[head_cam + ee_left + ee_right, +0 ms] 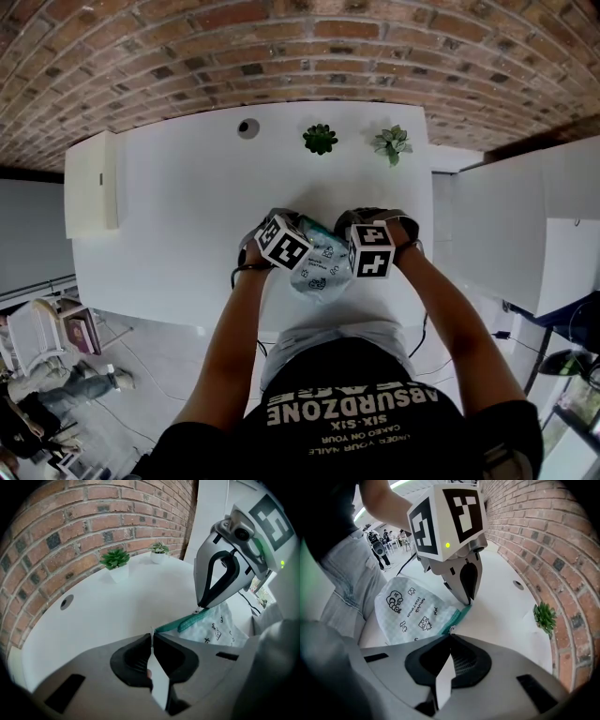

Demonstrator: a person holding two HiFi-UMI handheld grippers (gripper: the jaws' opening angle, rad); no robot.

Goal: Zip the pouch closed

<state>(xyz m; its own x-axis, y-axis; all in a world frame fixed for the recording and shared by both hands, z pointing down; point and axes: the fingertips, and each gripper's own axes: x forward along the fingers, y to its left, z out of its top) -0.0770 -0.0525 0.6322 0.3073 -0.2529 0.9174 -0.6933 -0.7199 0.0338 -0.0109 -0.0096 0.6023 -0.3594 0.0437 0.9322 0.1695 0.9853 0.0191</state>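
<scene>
Head view, foreground: the person's black printed T-shirt, with both forearms reaching out to 2 hand-held grippers, each bearing a marker cube (left cube, right cube). Between and under the cubes lies the pouch, pale checked fabric with small black prints, on the near part of the white table. Left gripper: jaws pressed together, pinching the end of the pouch's teal zip at their tips. Right gripper: jaws clenched, their tips on the same teal zip further along, where a small pale piece, possibly the pull, shows. Both grippers point steeply down, tips near each other along the zip. Far table edge: 2 small potted plants, a dark green succulent and a paler one, with a round cable hole to their left. A brick wall stands behind the table.
</scene>
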